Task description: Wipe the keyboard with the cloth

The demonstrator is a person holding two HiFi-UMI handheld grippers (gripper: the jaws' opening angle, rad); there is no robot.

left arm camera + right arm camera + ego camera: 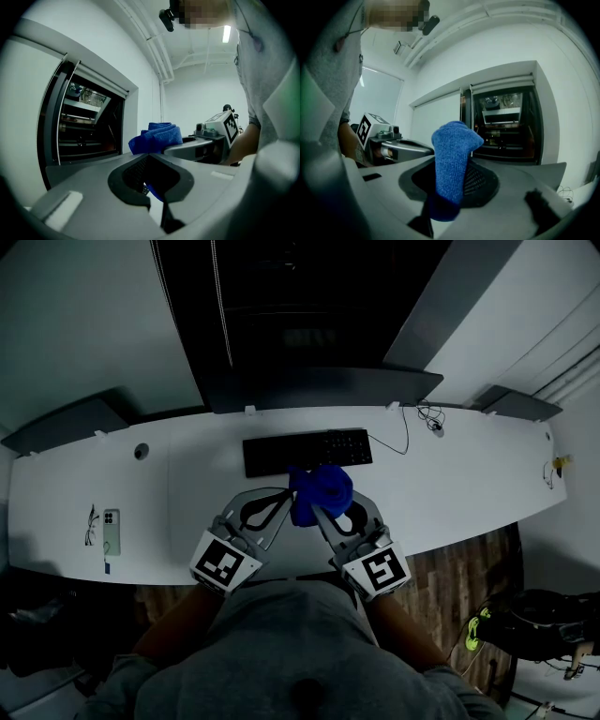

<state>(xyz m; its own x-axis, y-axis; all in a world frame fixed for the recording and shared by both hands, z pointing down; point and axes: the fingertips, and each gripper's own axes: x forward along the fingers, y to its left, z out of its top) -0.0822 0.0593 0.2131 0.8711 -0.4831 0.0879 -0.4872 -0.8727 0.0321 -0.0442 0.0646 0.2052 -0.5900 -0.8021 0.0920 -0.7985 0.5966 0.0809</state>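
The black keyboard (307, 452) lies on the white desk (450, 493), just beyond both grippers. A blue cloth (322, 491) is bunched in the air in front of it, between the two grippers. My right gripper (325, 509) is shut on the cloth (451, 161), which stands up out of its jaws as a thick fold. My left gripper (289, 500) has its jaws closed at the cloth's left edge. A blue fold (154, 190) shows inside them and the bundle (157, 136) sits just past the tips. The left gripper view does not show the keyboard.
A dark monitor (309, 315) stands behind the keyboard. A phone (112, 531) and glasses (91, 524) lie at the desk's left. A cable (405, 432) runs from the keyboard to the right. Shoes (476, 629) are on the wooden floor at the right.
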